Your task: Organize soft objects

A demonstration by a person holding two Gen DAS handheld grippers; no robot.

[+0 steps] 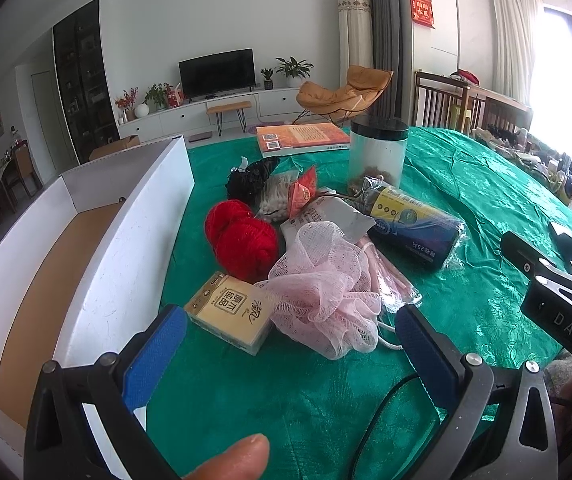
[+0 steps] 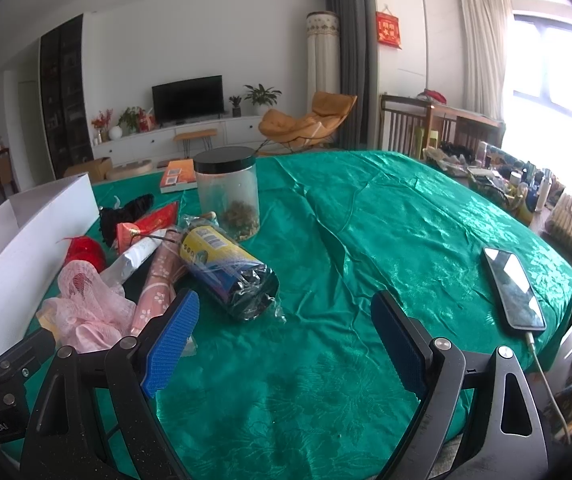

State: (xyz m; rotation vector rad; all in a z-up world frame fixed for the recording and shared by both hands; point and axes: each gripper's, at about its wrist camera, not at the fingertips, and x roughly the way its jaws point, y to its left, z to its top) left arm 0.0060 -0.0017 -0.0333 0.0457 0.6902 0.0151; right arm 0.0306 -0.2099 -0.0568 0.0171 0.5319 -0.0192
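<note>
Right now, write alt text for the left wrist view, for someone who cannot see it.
The open left gripper hovers over a green tablecloth, facing a pink mesh bath pouf and a tissue pack. Behind them lie red yarn and a clear jar. A white cardboard box stands at left.

**Colours on the green cloth**

The cloth [image 2: 366, 240] is shiny emerald with a woven flower pattern. Yarn [image 1: 241, 236] is bright red, the mesh puff [image 1: 322, 292] pale pink, the tissue pack [image 1: 229, 312] cream-yellow, the box [image 1: 125, 240] white outside, brown inside. Gripper pads [image 2: 173, 340] are blue.
</note>
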